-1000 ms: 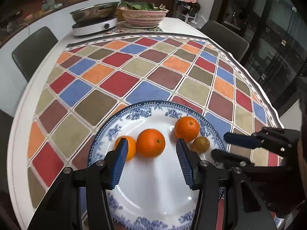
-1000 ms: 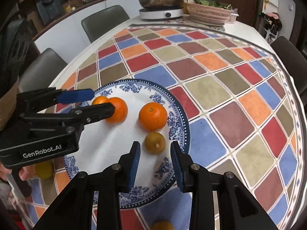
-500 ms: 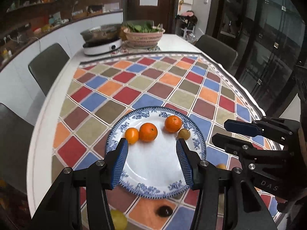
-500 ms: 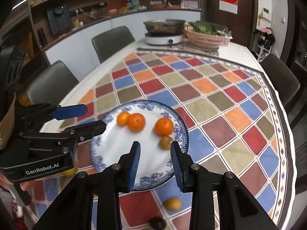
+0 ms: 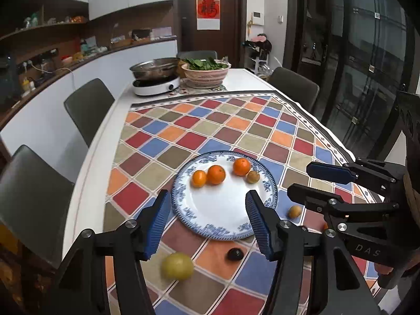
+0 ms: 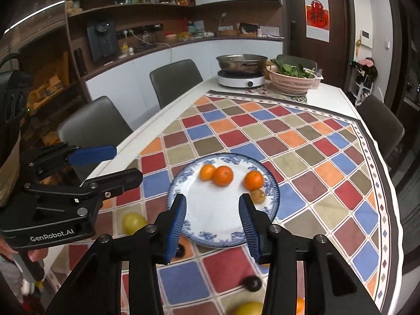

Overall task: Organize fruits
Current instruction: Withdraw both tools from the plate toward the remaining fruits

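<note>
A blue-rimmed white plate [image 5: 210,232] [image 6: 210,240] on the checked tablecloth holds three oranges [image 5: 216,174] [image 6: 222,175] and a small brown fruit [image 5: 253,176] [image 6: 257,196]. Off the plate lie a yellow-green fruit [image 5: 177,265] [image 6: 134,222], a small dark fruit [image 5: 234,254] [image 6: 252,283] and a small orange-brown fruit [image 5: 294,211]. My left gripper [image 5: 206,221] is open and empty, raised above the plate's near edge. My right gripper [image 6: 212,223] is open and empty, also raised over the near edge. Each gripper shows in the other's view [image 5: 312,182] [image 6: 115,162].
At the table's far end stand a pan on an induction cooker [image 5: 155,77] and a basket of greens [image 5: 206,72]. Grey chairs [image 5: 88,107] stand along the left side and one [image 5: 294,86] at the right. Another yellow fruit [image 6: 246,308] lies at the near edge.
Both grippers have pulled back and risen from the plate, so more of the table and loose fruits show. Both stay open and empty. The fruit on the plate has not moved.
</note>
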Motion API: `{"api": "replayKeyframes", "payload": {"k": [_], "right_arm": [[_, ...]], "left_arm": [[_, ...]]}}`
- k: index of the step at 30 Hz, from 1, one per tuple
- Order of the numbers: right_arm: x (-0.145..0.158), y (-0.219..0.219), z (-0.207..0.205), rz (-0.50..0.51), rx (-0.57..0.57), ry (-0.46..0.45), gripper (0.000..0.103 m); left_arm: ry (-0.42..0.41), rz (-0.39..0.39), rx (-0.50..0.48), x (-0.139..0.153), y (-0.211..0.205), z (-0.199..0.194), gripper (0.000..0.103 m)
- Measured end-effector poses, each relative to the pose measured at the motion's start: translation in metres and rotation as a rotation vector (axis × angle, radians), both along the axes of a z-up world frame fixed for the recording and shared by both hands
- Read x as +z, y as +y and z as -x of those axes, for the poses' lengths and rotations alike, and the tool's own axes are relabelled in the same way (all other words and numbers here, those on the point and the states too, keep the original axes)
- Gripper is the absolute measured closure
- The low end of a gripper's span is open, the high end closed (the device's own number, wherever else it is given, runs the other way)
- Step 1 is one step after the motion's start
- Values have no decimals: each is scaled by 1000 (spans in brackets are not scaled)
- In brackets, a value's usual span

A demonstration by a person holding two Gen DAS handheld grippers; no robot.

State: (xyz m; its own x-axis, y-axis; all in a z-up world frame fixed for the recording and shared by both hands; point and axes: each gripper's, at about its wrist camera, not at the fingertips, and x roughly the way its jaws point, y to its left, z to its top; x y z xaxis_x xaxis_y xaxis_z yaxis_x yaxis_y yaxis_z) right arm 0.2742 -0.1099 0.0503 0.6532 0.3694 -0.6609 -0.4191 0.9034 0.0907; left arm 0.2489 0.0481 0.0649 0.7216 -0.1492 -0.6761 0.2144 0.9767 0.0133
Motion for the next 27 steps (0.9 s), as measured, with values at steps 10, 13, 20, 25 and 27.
{"api": "replayKeyframes", "payload": {"k": [10, 13, 20, 25, 27], "right_arm": [[0, 21, 29, -15, 17, -31, 60], [-2, 29, 36, -5, 24, -44, 60], [-18, 51, 46, 38, 61, -51, 49], [-33, 59, 45, 50, 62, -18, 49], [-39, 60, 44, 54, 63, -5, 49]], "left_arm": [[-43, -18, 10, 2, 24, 36, 40], [-34, -14, 10, -5, 30, 41, 40], [-1, -13, 19, -26, 46, 46, 39], [29, -11, 11, -45, 53, 44, 37], [43, -10, 5, -54, 54, 43, 37]]}}
